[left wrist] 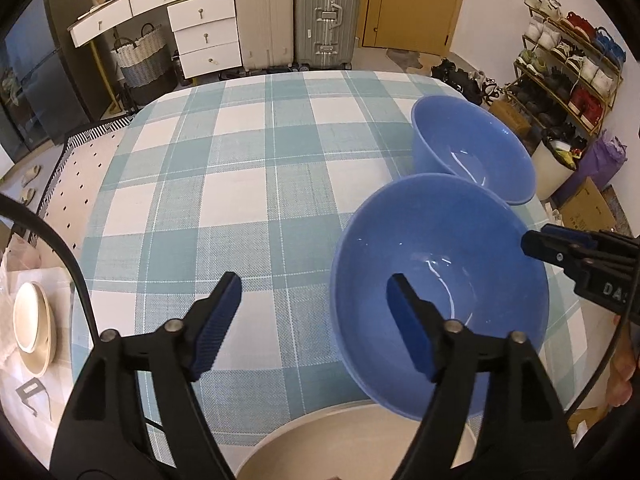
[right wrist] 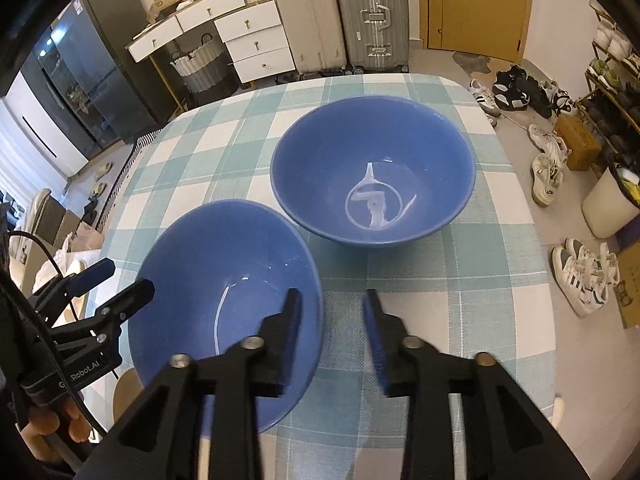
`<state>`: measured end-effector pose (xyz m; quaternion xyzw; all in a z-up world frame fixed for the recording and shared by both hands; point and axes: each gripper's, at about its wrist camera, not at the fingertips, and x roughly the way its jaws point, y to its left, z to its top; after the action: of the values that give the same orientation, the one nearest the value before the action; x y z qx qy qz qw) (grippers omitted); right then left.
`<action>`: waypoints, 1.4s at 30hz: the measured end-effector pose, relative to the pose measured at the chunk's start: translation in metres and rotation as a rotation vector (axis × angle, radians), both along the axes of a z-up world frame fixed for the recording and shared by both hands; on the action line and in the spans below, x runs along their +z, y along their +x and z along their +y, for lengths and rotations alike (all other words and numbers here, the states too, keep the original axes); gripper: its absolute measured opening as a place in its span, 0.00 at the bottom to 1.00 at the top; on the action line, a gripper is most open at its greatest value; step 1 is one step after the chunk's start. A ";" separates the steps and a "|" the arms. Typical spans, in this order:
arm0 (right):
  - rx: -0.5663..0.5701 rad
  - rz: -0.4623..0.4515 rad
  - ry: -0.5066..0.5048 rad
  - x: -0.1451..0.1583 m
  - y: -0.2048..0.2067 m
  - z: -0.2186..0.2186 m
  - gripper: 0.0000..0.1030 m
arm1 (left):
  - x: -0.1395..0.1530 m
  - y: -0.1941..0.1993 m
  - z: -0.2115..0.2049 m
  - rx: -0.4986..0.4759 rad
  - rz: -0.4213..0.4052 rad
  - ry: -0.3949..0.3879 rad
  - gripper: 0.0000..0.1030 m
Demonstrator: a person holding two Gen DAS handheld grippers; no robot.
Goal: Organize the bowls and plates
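Two blue bowls stand on the checked tablecloth. The near bowl sits partly over a cream plate. The far bowl stands just behind it. My left gripper is open, its right finger inside the near bowl's left wall and its left finger outside over the cloth. My right gripper is open and straddles the near bowl's right rim, left finger inside, right finger outside. Neither holds anything.
The table has a blue-and-white checked cloth. Cream plates lie stacked on a side surface at the left. Suitcases, drawers, a basket and a shoe rack stand beyond the table. Shoes lie on the floor at the right.
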<state>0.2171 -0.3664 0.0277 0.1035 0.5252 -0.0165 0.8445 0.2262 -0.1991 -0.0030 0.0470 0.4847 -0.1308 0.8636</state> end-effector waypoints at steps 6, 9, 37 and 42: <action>-0.017 -0.011 0.011 0.006 -0.001 -0.008 0.66 | -0.007 0.004 0.000 -0.014 0.040 -0.012 0.73; -0.025 -0.012 0.019 0.007 -0.002 -0.014 0.72 | -0.007 0.004 0.000 -0.021 0.047 -0.026 0.74; 0.002 0.014 0.088 -0.013 0.005 -0.002 0.82 | -0.040 0.014 -0.001 -0.005 0.137 -0.038 0.74; 0.021 0.031 0.086 -0.020 0.007 0.005 0.71 | -0.047 0.014 -0.003 -0.009 0.150 -0.047 0.65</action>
<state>0.2244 -0.3618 0.0080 0.1340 0.5393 0.0136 0.8313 0.2405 -0.2016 -0.0496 0.0190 0.5448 -0.1494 0.8249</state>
